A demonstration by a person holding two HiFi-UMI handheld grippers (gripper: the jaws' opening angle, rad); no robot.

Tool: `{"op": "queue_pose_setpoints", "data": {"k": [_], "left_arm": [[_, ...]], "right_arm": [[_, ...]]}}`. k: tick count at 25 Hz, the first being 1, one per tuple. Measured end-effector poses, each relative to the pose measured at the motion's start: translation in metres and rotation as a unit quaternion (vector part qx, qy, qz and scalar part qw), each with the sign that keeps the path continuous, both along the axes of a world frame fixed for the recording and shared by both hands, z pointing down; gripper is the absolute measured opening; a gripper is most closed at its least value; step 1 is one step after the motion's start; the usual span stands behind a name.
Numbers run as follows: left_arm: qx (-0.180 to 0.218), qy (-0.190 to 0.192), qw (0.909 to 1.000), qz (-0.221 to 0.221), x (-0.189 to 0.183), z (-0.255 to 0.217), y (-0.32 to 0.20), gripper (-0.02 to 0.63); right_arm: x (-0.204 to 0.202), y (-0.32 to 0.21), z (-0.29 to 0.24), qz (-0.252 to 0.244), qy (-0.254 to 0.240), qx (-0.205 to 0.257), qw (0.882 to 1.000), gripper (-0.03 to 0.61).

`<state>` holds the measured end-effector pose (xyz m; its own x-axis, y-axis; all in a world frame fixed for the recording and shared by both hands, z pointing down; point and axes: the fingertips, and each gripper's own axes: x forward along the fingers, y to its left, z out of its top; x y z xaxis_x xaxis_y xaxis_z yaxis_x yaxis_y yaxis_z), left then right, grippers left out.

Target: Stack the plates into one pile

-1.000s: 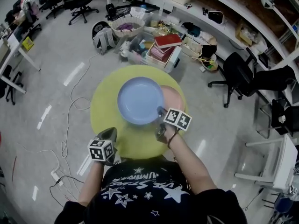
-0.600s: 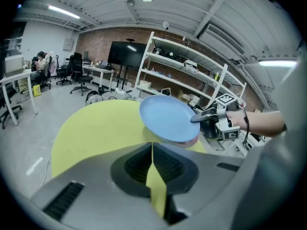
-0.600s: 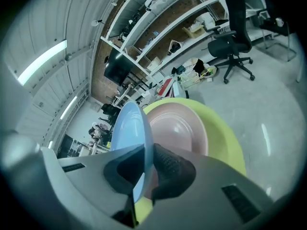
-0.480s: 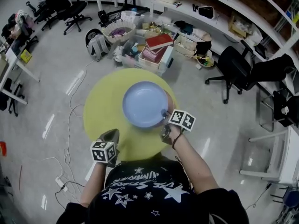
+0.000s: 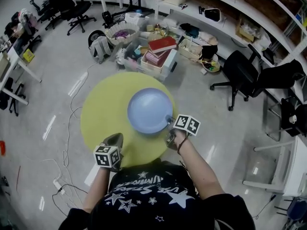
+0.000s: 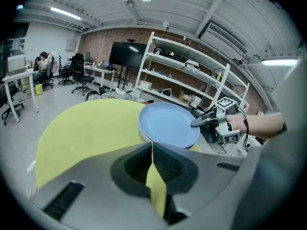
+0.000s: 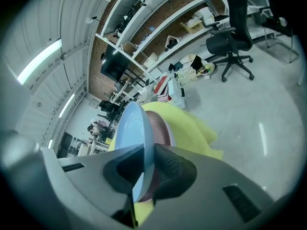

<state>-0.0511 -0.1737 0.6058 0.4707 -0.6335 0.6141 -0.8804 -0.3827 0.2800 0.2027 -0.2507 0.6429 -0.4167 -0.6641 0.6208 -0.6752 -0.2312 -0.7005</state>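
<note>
A light blue plate [image 5: 149, 110] lies on top of a pink plate [image 7: 160, 128] on the round yellow table [image 5: 100, 114]. From the head view the pink one is almost fully covered. My right gripper [image 5: 168, 121] is at the blue plate's near right rim. Its jaws are opening, with the rim [image 7: 132, 128] still between them and a small gap at the pads. My left gripper [image 5: 112, 140] rests shut and holds nothing at the table's near left edge, well clear of the plates. The left gripper view shows both plates [image 6: 168, 124] and the right gripper [image 6: 199, 121].
Beyond the table, crates, baskets and books [image 5: 163, 49] crowd the floor. A black office chair [image 5: 240, 75] stands to the right. Cables [image 5: 72, 104] trail across the floor at the left. Shelving runs along the far wall.
The blue plate has moved right with my right gripper and come down over the pink plate, which showed beside it a second ago. The left gripper has stayed put.
</note>
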Motion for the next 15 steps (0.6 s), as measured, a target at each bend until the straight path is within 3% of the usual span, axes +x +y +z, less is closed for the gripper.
{"op": "queue_pose_setpoints", "data": {"k": [8, 11, 15], "left_arm": [[-0.004, -0.005, 0.9998, -0.018, 0.015, 0.011, 0.0, 0.02], [0.0, -0.004, 0.9998, -0.021, 0.022, 0.008, -0.004, 0.02], [0.003, -0.011, 0.9994, -0.033, 0.022, 0.007, -0.005, 0.02]], "right_arm": [[0.003, -0.005, 0.007, -0.048, 0.019, -0.003, 0.999, 0.06], [0.003, -0.006, 0.008, -0.097, 0.058, 0.006, 0.994, 0.064], [0.005, -0.011, 0.005, -0.16, 0.131, 0.034, 0.978, 0.098]]}}
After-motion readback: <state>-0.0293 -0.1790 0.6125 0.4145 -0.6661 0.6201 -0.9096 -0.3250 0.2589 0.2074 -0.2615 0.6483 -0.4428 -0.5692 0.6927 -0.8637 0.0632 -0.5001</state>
